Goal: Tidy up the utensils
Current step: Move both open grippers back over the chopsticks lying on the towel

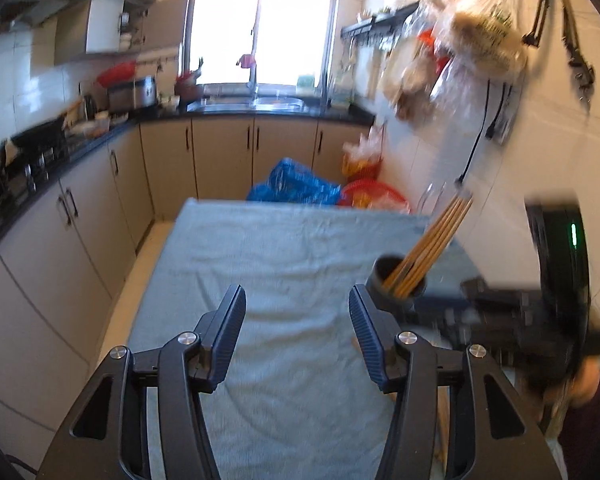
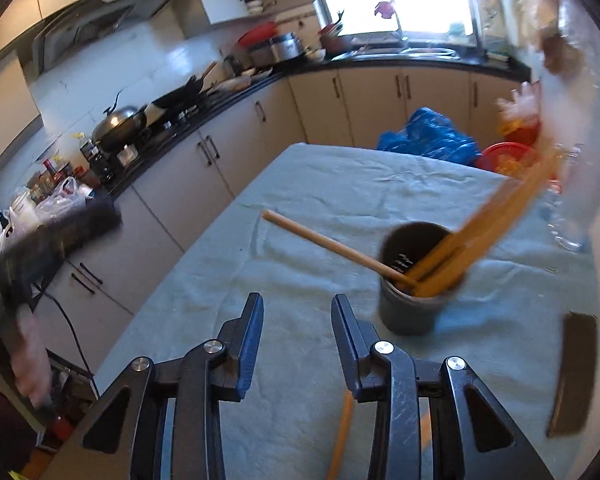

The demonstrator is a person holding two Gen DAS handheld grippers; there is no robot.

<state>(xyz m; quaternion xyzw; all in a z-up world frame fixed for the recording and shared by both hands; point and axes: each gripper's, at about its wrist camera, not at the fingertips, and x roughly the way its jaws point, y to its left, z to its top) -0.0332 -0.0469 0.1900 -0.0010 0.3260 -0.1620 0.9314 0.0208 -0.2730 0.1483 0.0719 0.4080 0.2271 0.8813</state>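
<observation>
A table draped in a pale green cloth (image 2: pixel 340 184) stands in a narrow kitchen, with beige cabinets (image 1: pixel 220 148) and a black counter along one side and a bright window (image 1: pixel 260 20) over the sink at the far end. Blue and red bags sit on the floor beyond the table's far edge.

Ahead and to the right of the right gripper (image 2: pixel 298 320) stands a dark cylindrical holder (image 2: pixel 414 284), upright on the cloth. A bundle of chopsticks (image 2: pixel 496 220) in it leans up and to the right; one single chopstick (image 2: pixel 324 242) leans the other way, up-left. Another chopstick (image 2: pixel 342 436) lies on the cloth under this gripper, pointing away along it.

Both tools tilt downward over the table. The left gripper (image 1: pixel 298 320) has its jaws apart with only bare cloth between them, the holder just off its right finger. The right gripper's jaws also stand apart, gripping nothing. A black flat object (image 2: pixel 572 372) lies to the right.
</observation>
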